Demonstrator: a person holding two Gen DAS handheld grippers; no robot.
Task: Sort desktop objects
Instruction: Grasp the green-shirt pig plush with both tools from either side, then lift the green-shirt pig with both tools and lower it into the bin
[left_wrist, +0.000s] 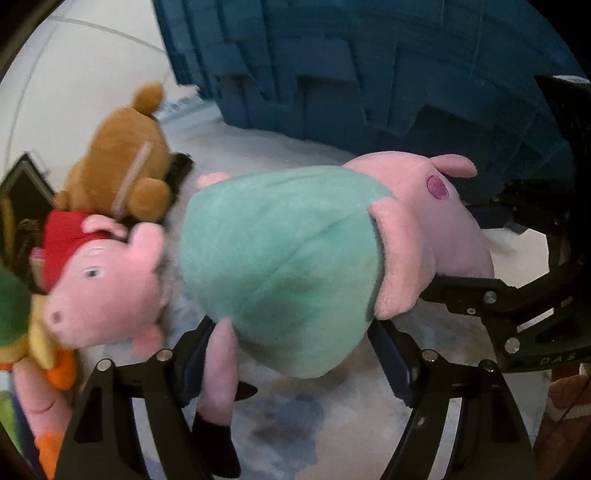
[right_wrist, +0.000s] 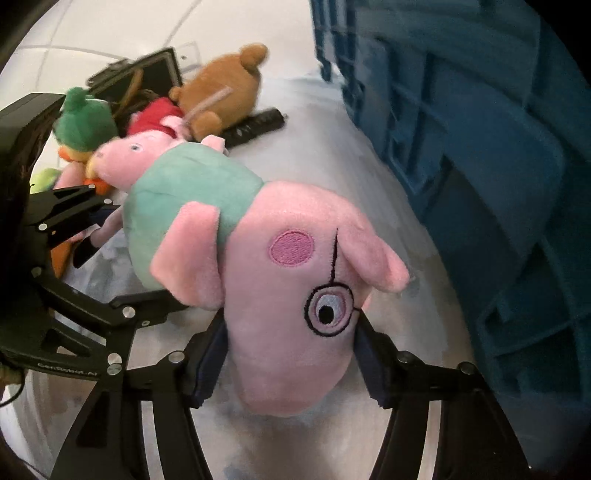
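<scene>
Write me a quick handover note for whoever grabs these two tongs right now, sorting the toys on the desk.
Right tongs: pads pressed on the head of the big pig toy.
Left tongs: straddling the same pig's green dress; whether the pads press on it is unclear.
Blue crate stands just past the pig.
Still in a pile on the table: small pig in red, brown bear, green-hatted toy, black remote.
Done: nothing visibly sorted; the crate's inside is not visible.
Left: probably move the big pig, then the pile.
</scene>
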